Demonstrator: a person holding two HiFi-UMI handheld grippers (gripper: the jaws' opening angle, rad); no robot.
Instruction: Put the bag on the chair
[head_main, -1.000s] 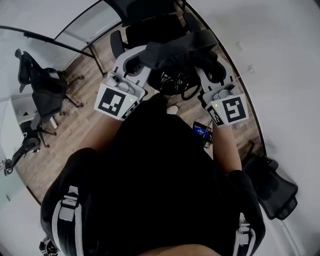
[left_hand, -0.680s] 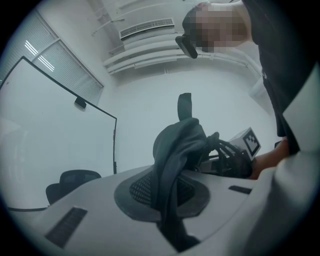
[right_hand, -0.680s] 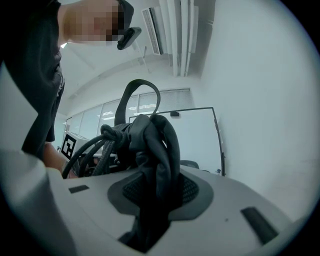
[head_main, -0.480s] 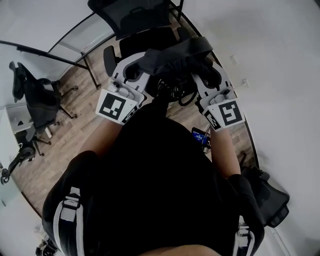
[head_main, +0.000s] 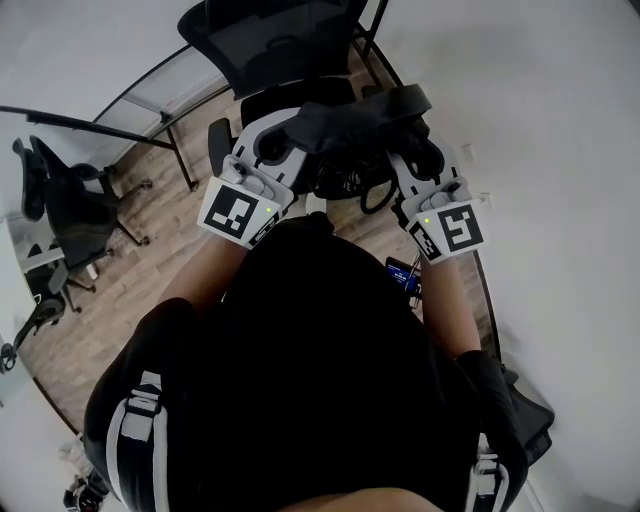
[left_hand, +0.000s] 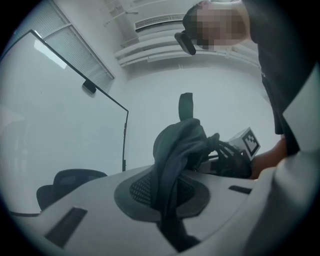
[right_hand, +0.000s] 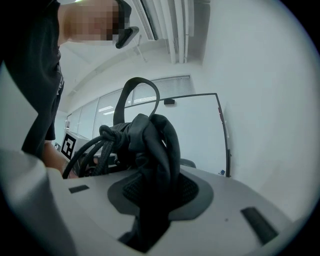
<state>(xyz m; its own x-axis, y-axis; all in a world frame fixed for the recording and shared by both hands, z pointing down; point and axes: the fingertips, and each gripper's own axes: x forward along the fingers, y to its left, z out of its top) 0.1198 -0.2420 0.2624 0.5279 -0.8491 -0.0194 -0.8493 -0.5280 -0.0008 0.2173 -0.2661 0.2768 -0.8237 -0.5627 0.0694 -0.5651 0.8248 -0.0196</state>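
A black bag (head_main: 358, 108) hangs stretched between my two grippers, above the seat (head_main: 285, 95) of a black office chair (head_main: 268, 38) straight ahead. My left gripper (head_main: 296, 130) is shut on the bag's left end. In the left gripper view its dark fabric (left_hand: 175, 150) is pinched between the pads and bunches upward. My right gripper (head_main: 408, 148) is shut on the right end. In the right gripper view the folded fabric (right_hand: 152, 145) and a looped handle (right_hand: 137, 87) rise from the pads. Black straps (head_main: 372, 190) dangle under the bag.
Two more black office chairs (head_main: 70, 205) stand at the left on the wooden floor (head_main: 150, 260). A glass partition with a dark frame (head_main: 150, 92) runs behind them. A white wall (head_main: 540, 150) closes the right side, with another chair (head_main: 522, 420) low at the right.
Both grippers have carried the bag forward together. The chair ahead has drawn closer under the bag, and the chairs at the left have slid back in the head view.
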